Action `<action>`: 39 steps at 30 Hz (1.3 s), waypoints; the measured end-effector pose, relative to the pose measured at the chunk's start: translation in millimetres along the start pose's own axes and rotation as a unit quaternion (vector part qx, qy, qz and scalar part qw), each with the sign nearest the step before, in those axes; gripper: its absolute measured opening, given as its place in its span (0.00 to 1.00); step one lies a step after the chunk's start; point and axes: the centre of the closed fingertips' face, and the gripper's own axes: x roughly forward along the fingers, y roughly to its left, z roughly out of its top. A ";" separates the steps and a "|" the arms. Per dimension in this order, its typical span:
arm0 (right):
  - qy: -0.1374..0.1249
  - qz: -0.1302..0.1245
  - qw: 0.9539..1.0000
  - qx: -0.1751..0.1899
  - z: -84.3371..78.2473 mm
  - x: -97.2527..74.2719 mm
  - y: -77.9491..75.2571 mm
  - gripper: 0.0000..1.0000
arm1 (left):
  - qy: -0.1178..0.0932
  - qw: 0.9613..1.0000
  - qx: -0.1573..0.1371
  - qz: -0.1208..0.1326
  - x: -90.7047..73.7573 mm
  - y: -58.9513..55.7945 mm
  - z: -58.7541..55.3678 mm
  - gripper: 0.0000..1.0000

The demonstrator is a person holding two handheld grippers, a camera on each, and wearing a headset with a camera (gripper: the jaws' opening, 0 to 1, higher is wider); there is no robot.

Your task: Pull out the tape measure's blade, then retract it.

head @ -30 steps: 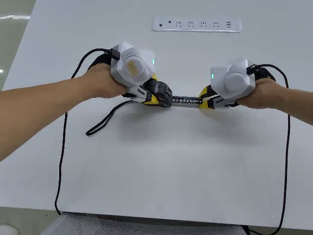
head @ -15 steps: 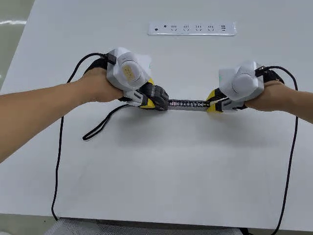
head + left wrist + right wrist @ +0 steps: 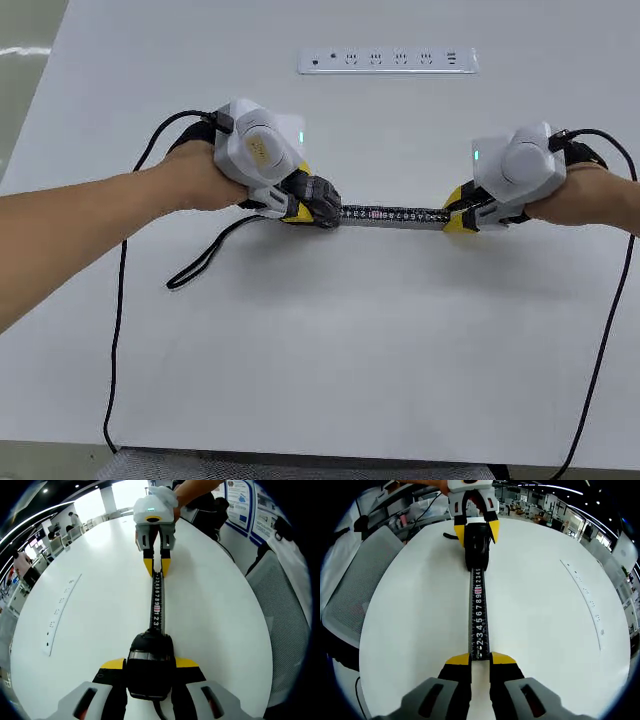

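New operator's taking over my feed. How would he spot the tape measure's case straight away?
On the white table, a numbered blade stretches from the right gripper to the left gripper. The left gripper's yellow-tipped jaws clamp the case: a chunky black block against white gripper bodies, trailing a black strap.

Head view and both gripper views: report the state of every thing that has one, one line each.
Tape measure case: clamped in the left tool.
Blade: partly pulled out, straight, numbers facing up.
Left tool: shut on the case.
Right tool: shut on the blade's end.
Strap: slack, trailing from the case.
Power strip: lying flat, sockets empty.
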 end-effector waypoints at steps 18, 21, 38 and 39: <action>0.013 0.015 0.999 0.030 -30.7 -17.7 -7.8 0.11 | 0.004 1.000 0.001 -0.001 0.3 -0.7 1.6 0.31; 0.020 0.016 0.999 0.036 -39.4 -21.5 -8.8 0.11 | 0.005 1.000 0.001 -0.001 0.2 -0.9 1.6 0.31; 0.035 0.014 0.998 0.045 -71.3 -41.7 -9.1 0.11 | 0.010 1.000 0.003 -0.004 -1.3 -3.3 3.0 0.31; 0.035 0.014 0.998 0.046 -72.6 -42.7 -9.0 0.11 | 0.010 1.000 0.003 -0.004 -1.4 -3.4 3.0 0.31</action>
